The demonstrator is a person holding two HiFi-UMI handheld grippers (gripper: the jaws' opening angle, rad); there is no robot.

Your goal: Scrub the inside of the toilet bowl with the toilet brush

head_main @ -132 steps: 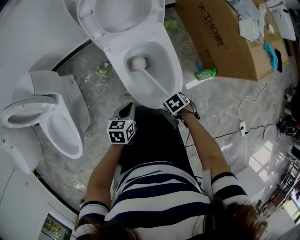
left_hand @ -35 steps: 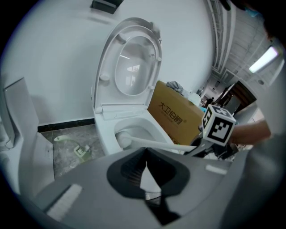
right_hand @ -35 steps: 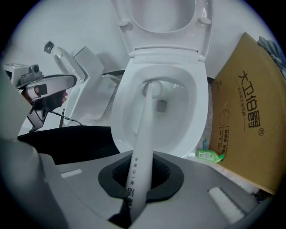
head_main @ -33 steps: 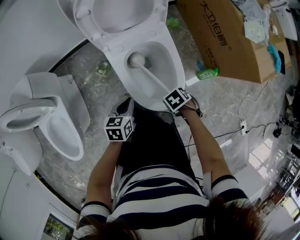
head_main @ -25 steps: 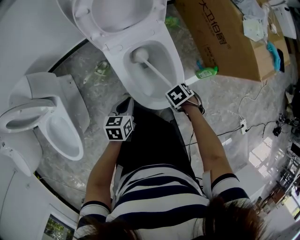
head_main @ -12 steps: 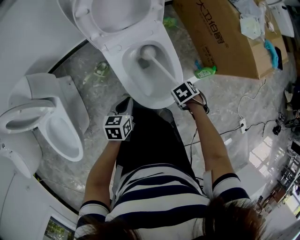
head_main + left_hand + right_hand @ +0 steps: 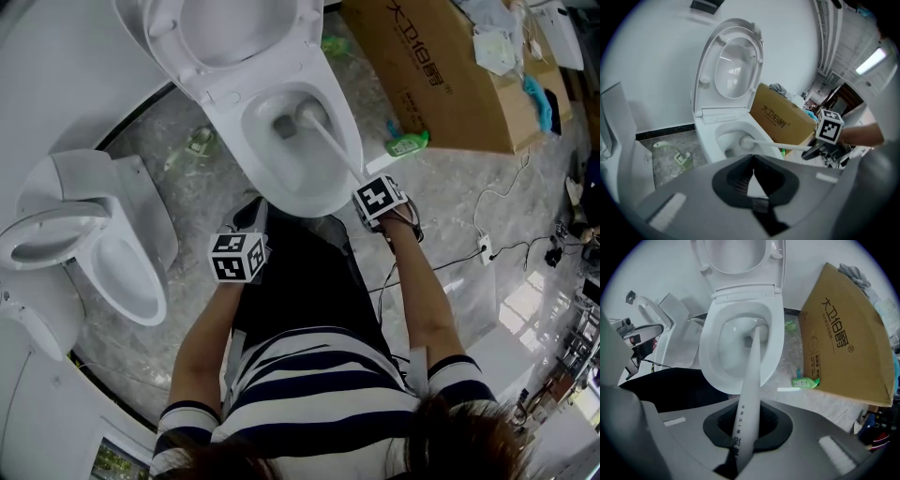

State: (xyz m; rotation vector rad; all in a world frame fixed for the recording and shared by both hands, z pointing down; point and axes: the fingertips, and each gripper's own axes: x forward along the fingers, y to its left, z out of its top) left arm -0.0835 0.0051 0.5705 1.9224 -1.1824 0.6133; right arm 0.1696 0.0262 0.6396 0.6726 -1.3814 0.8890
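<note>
Shifted rightward over the last second: right gripper [image 7: 367,187], jaws clamped on the white handle of the toilet brush [image 7: 749,380], now just off the front right rim of the toilet bowl [image 7: 281,183], with the brush head low inside the bowl towards the back. Left gripper [image 7: 752,176]: jaws closed together on nothing, held near the person's lap at the bowl's front left. Surroundings: raised lid [image 7: 225,37]; cardboard box [image 7: 441,75] and green bottle [image 7: 405,145] to the right; second toilet [image 7: 103,253] to the left.
</note>
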